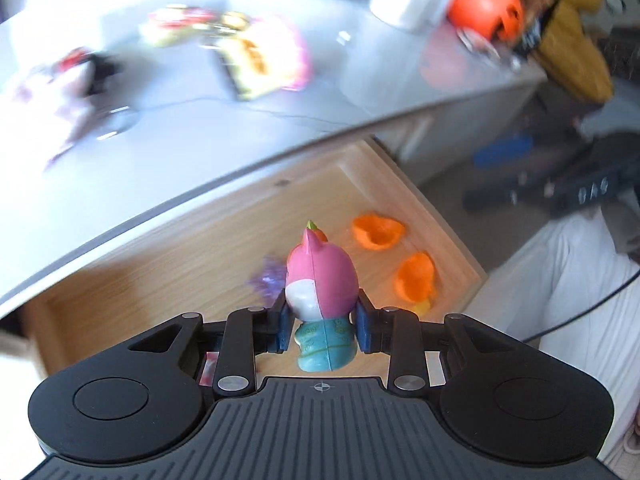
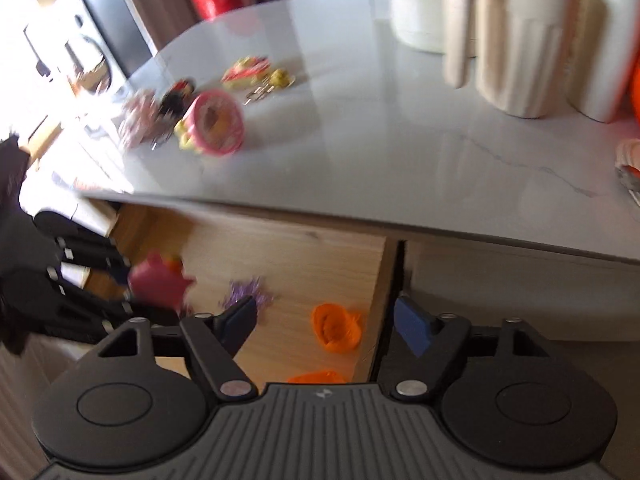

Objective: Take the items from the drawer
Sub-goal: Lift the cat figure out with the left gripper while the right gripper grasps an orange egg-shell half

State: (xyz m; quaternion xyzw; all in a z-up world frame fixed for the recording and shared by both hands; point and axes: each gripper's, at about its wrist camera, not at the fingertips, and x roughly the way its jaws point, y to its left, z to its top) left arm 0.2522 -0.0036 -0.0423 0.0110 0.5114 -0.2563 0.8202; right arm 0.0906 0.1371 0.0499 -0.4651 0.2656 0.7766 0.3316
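Left hand-held gripper [image 1: 322, 330] – clamps glossy pink-teal figurine [image 1: 320, 292] | right hand-held gripper [image 2: 326, 322] – wide, empty

The left gripper [image 1: 322, 326] pointed steeply down, its blue pads [image 1: 281, 330] clamped on a pink toy's [image 1: 320, 280] sides. The right gripper [image 2: 328, 322] also tilted downward, jaws spread apart with nothing between them

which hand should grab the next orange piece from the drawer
Right. Its fingers are open and empty over an orange piece in the drawer, while the left gripper is shut on the pink toy.
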